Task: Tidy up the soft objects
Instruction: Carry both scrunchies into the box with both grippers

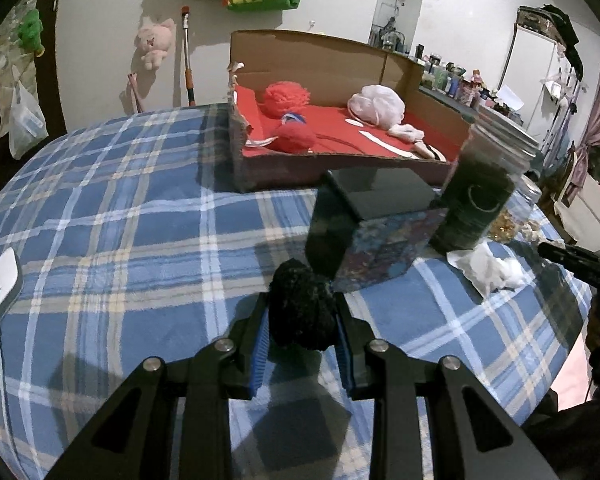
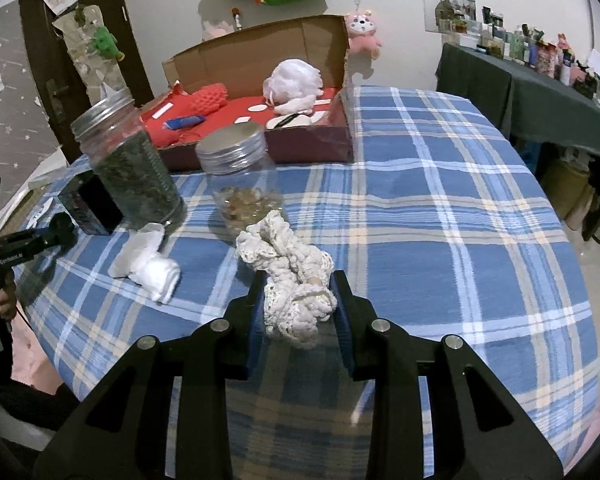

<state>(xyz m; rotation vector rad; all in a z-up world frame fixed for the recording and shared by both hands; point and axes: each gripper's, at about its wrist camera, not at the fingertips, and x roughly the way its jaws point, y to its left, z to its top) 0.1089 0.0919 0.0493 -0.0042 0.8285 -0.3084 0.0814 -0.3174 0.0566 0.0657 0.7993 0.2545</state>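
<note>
Left tongs (image 1: 302, 322) clamp a black pompom (image 1: 302, 308); right tongs (image 2: 300, 300) clamp a cream crochet piece (image 2: 290, 280). The cardboard box (image 1: 340, 168) lies ahead (jars between), so dangling crochet could snag them.

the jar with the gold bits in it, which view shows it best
The right wrist view. There the jar with the gold bits stands whole near the middle, silver lid on, gold pieces visible through the clear wall. In the left wrist view the same jar is mostly hidden behind the dark-filled jar; only a sliver of it and some gold shows.
</note>
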